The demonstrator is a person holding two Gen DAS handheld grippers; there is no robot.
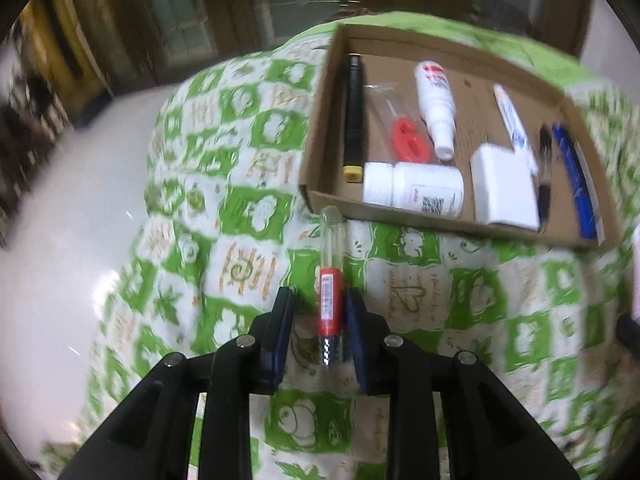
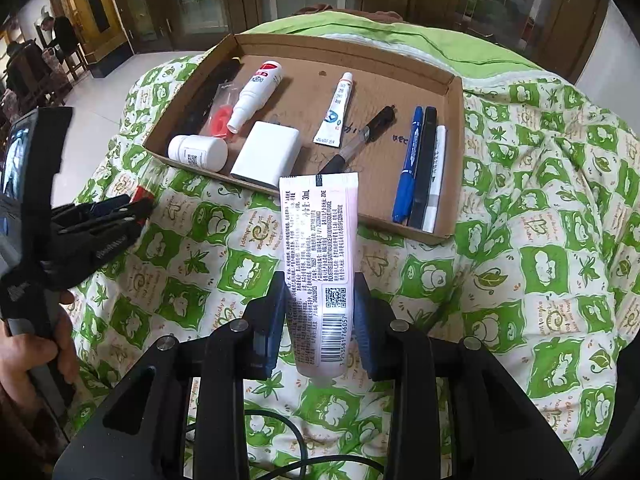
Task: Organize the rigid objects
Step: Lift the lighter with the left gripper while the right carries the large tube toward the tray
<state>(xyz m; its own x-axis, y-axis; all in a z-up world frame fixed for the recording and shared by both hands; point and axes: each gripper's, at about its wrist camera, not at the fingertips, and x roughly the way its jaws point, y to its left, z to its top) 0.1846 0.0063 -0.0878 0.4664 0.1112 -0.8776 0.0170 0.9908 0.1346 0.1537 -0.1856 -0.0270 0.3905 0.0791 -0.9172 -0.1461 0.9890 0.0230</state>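
Observation:
A shallow cardboard tray (image 1: 400, 216) (image 2: 456, 160) lies on a green-and-white quilt. It holds a white pill bottle (image 2: 198, 153), a white box (image 2: 266, 156), a spray bottle (image 2: 256, 94), a small tube (image 2: 336, 114), pens and markers (image 2: 420, 164). My left gripper (image 1: 320, 308) holds a clear tube with a red label (image 1: 330, 280) between its pads, just short of the tray's near left corner; it also shows in the right wrist view (image 2: 136, 208). My right gripper (image 2: 320, 304) is shut on a white cream tube (image 2: 318, 256), held in front of the tray's near wall.
The quilt (image 2: 540, 260) covers a rounded surface that drops off to a pale tiled floor (image 1: 60, 220) on the left. A black cable (image 2: 296, 440) lies on the quilt under my right gripper. People sit on chairs (image 2: 48, 52) at the far left.

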